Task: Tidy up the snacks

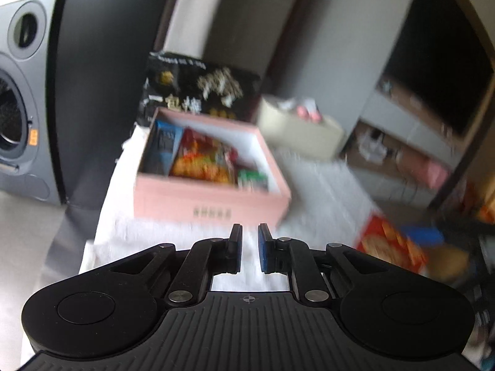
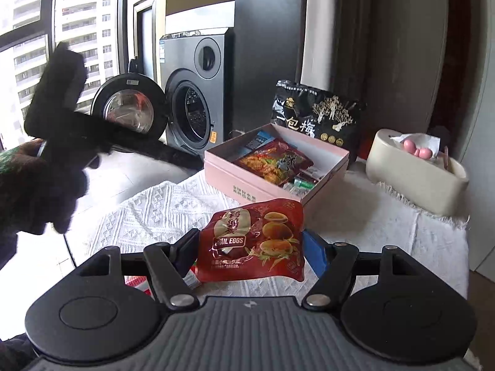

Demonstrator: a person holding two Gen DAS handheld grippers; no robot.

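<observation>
A: What are the right tongs (image 2: 250,244) holding?

B: They are gripping a red quail egg packet (image 2: 253,242) by its two side edges, so the pouch is hanging flat and facing up, above the near part of the table (image 2: 148,213). Held so, it is probably heading for the pink box (image 2: 247,190) just beyond it.

A: And the left tongs (image 1: 250,247)?

B: They are standing closed and empty, nothing lying between the blue pads (image 1: 263,252), and are pointing toward the same box. In the right wrist view they are appearing as a dark shape raised off to the left.

A: Is the box offering room?

B: It is already holding an orange-red packet (image 2: 272,162), a blue packet (image 1: 165,148) and small green ones (image 1: 252,179). The white floor along its far wall looks like the free space.

A: What is crowding the approach?

B: A black plum bag (image 2: 315,117) is standing against the far rim, and a cream tissue holder (image 2: 414,176) is sitting to the right. The near rim is lying open.
</observation>
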